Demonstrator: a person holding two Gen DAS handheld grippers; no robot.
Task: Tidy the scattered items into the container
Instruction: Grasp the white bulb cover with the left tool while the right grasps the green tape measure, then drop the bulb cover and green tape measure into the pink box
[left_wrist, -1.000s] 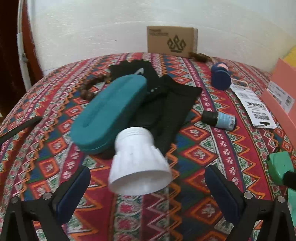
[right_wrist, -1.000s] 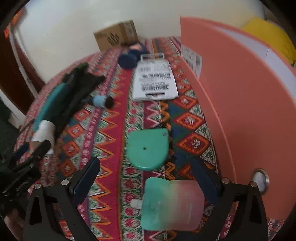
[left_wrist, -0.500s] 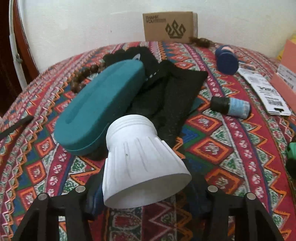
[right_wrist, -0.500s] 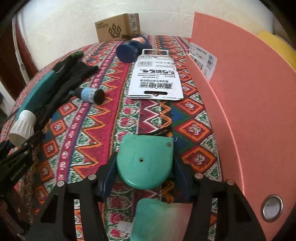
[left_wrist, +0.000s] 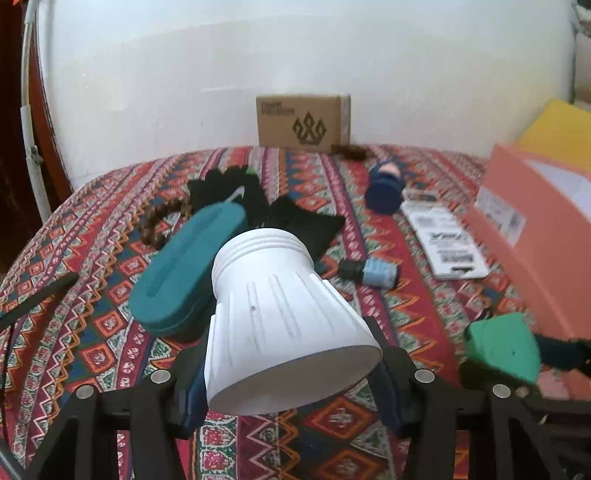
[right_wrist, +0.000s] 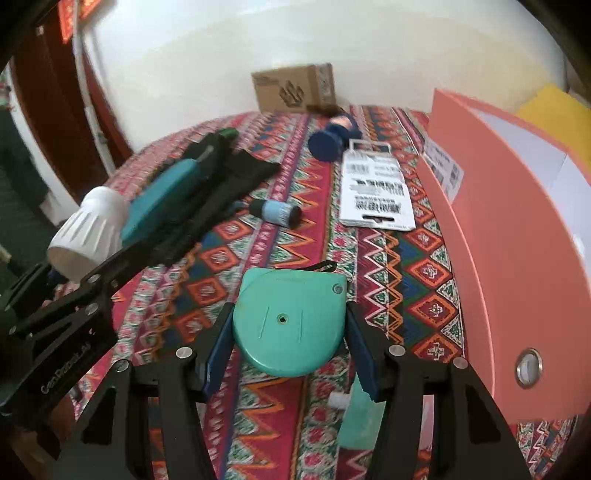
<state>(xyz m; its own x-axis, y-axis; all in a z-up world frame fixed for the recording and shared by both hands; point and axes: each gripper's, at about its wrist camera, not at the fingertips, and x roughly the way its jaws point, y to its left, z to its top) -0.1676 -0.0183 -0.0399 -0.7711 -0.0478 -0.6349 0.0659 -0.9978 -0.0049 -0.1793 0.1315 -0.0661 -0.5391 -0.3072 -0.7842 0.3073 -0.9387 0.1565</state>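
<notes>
While the left gripper (left_wrist: 291, 373) clamps the white cap (left_wrist: 280, 325) at its flared skirt, likely light, stiff and slick, the right gripper (right_wrist: 291, 354) pinches the green tape case (right_wrist: 290, 321) by its edges, beside the pink box (right_wrist: 517, 258).

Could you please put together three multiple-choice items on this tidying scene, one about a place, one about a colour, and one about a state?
1. Where does the small blue-labelled bottle lie?
A. inside the salmon-pink box
B. on the patterned cloth, between the black gloves and the white printed card
C. on top of the cardboard box

2. What colour is the flat case held by the right gripper?
A. yellow
B. white
C. turquoise green

3. What is the state of the left gripper?
A. shut on the white ribbed bulb base
B. open above the cloth
C. shut on the teal glasses case

Answers: 1 B, the bottle rests on the cloth between gloves and card. 2 C, the case is turquoise green. 3 A, both pads press the bulb base.
</notes>
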